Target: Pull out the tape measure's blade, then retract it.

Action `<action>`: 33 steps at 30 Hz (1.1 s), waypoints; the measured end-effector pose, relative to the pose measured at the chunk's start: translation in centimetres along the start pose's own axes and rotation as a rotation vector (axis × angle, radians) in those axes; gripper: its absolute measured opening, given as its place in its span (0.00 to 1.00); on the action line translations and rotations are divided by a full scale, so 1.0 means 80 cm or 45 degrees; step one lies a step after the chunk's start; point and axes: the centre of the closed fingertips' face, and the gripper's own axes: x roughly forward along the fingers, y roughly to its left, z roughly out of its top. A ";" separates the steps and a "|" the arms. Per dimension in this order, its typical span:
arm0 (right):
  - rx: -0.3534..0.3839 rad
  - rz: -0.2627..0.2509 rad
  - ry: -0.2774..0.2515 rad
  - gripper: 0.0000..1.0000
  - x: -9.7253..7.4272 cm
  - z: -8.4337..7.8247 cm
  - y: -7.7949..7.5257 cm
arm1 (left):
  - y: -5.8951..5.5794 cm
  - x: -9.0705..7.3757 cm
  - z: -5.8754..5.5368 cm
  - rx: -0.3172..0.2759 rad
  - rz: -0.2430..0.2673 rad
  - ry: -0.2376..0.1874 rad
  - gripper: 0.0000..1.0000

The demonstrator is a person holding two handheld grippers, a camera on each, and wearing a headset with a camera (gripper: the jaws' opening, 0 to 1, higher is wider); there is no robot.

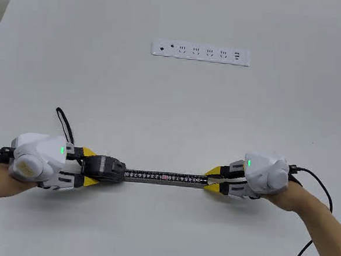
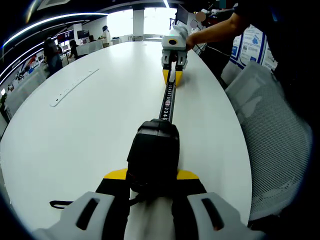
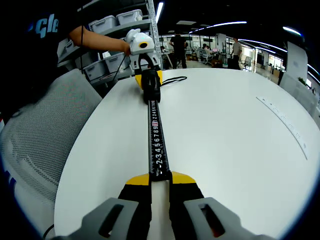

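Tape measure [image 1: 104, 167] is lying at the near side of the white table [image 1: 160, 104], left gripper [image 1: 91, 167] clamping its black case. Blade [image 1: 166, 177] is stretching right along the table to the right gripper [image 1: 212, 179], which is pinching its end.

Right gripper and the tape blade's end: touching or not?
Touching. In the right gripper view, the right gripper has its yellow-tipped jaws shut on the end of the blade, with no gap between them.
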 end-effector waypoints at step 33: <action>0.022 0.003 0.012 0.10 -0.023 -0.021 -0.004 | 0.000 0.000 0.002 -0.003 0.003 0.015 0.28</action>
